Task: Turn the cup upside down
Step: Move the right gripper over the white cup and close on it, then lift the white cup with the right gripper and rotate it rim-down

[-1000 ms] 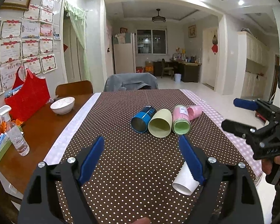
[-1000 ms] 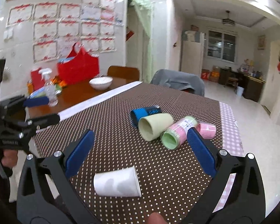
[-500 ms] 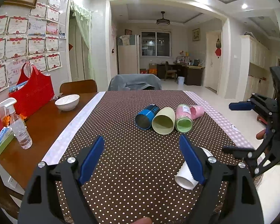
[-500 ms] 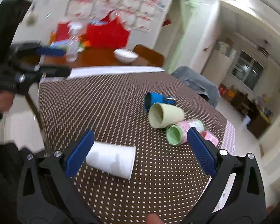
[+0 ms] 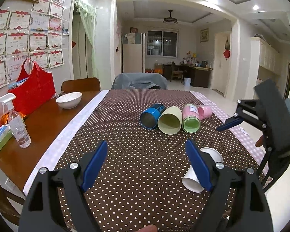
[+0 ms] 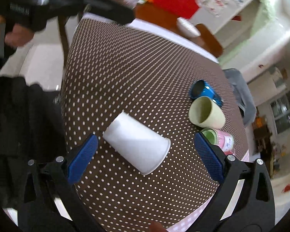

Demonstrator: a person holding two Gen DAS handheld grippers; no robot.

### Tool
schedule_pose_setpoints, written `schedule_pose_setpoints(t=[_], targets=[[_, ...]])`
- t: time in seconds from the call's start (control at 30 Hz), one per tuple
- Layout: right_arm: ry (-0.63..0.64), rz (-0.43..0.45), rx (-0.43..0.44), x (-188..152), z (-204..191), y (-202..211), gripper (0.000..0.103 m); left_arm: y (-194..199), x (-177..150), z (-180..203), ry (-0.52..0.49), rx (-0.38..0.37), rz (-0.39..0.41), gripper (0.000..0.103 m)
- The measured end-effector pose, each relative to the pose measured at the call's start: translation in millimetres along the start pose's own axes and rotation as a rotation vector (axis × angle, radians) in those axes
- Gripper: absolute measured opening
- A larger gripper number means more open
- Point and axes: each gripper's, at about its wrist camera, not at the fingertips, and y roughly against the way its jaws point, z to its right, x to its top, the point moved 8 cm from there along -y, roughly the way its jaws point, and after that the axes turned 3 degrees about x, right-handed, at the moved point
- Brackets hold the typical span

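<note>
A white paper cup (image 6: 137,142) lies on its side on the brown dotted tablecloth (image 6: 125,73). In the left wrist view the white paper cup (image 5: 212,156) lies near the table's right front, partly hidden by the left gripper's right finger. My right gripper (image 6: 145,153) is open, tilted above the cup, with the cup between and just beyond its blue pads. In the left wrist view it shows at the right (image 5: 230,122). My left gripper (image 5: 147,162) is open and empty above the table's front edge.
Several cups lie on their sides mid-table: blue (image 5: 151,116), cream (image 5: 170,119), green-pink (image 5: 190,118) and pink (image 5: 204,112). On the bare wood at the left stand a white bowl (image 5: 68,100), a spray bottle (image 5: 17,123) and a red bag (image 5: 31,89).
My right gripper has rolled and swung over the white cup, which now sits centred between its fingers. The left gripper has stayed nearly still.
</note>
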Motion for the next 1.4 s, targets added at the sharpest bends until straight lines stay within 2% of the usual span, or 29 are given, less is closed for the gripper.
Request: schedule_pose_setpoints(t=[0.2, 0.47, 0.63, 1.07, 1.1, 1.13, 1.17, 1.4], targets=[[0.129, -0.137, 0.065, -4.2, 2.0, -33.9, 0.093, -13.1, -8.0, -10.4, 0.03, 0.009, -0.031, 0.081], [0.228, -0.265, 0.19, -6.7, 0.1, -69.2, 0.093, -27.0, -19.7, -29.9, 0.084, 0.023, -0.062, 0.081], [0.235, -0.317, 0.224, -2.8, 3.1, -83.1, 0.082, -31.2, -23.3, -36.4, 0.103, 0.029, -0.069, 0.081], [0.231, -0.385, 0.206, 5.4, 2.7, -104.6, 0.082, -40.3, -28.6, -33.0, 0.099, 0.021, -0.091, 0.081], [0.228, -0.389, 0.207, 5.0, 2.7, -105.4, 0.078, -40.3, -28.7, -32.9, 0.1, 0.021, -0.091, 0.081], [0.219, -0.392, 0.211, 5.4, 1.4, -105.5, 0.068, -40.2, -28.6, -33.3, 0.101, 0.022, -0.09, 0.081], [0.207, -0.391, 0.21, 5.7, 1.0, -105.2, 0.061, -40.1, -28.7, -33.7, 0.102, 0.023, -0.089, 0.081], [0.034, -0.295, 0.204, 6.2, 32.2, -90.6, 0.06, -38.5, -27.2, -33.7, 0.105, 0.026, -0.085, 0.081]])
